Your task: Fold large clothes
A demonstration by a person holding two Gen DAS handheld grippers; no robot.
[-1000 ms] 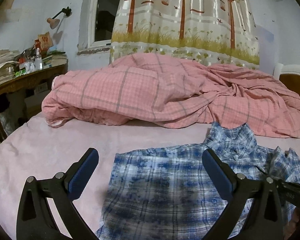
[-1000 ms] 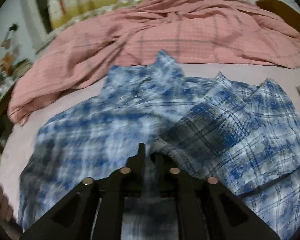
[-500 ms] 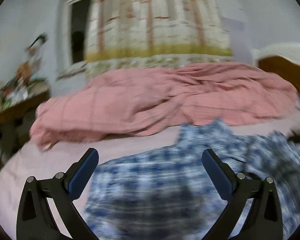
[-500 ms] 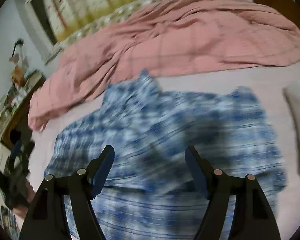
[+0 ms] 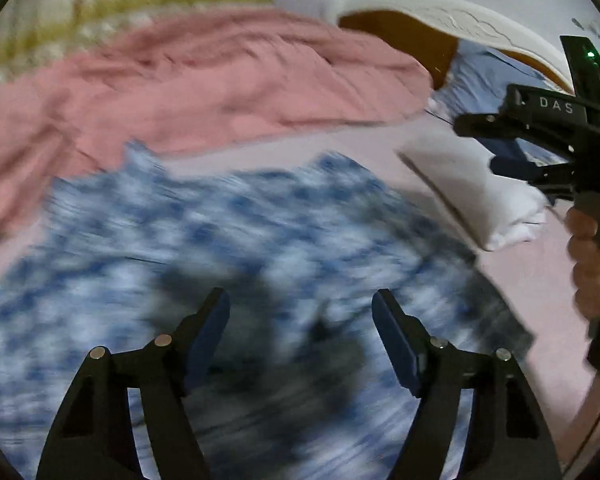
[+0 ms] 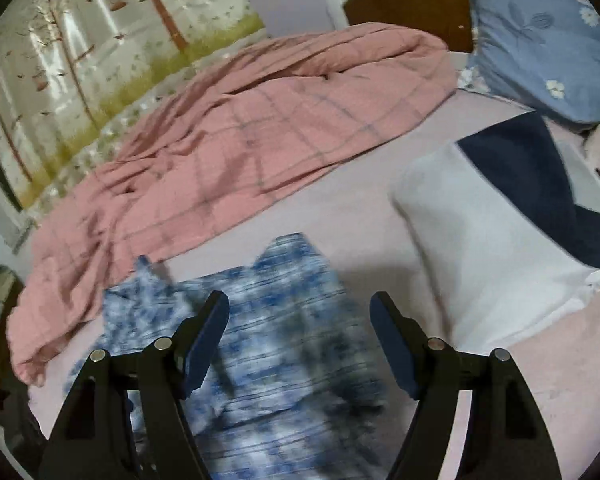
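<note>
A blue and white plaid shirt point(image 5: 260, 240) lies spread on the pink bed sheet point(image 5: 532, 292), blurred by motion. My left gripper point(image 5: 300, 294) hovers over its middle. The jaws are closing, still well apart, with no cloth pinched between them. In the right wrist view the shirt point(image 6: 284, 320) lies under my right gripper point(image 6: 299, 295), which is open and holds nothing; its collar end points toward the quilt. A hand point(image 5: 592, 264) holding the right gripper's handle shows at the right edge of the left wrist view.
A rumpled pink checked quilt point(image 6: 240, 140) fills the bed's far side. To the right of the shirt lies a folded white and navy item point(image 6: 480, 240). Behind it, a blue flowered pillow point(image 6: 540, 48) leans on the headboard point(image 6: 400, 0). A tree-print curtain point(image 6: 100, 60) hangs at the left.
My right gripper let go of the shirt fabric, opened, and rose toward the right. My left gripper swung right across the shirt, tilted down, and its jaws narrowed.
</note>
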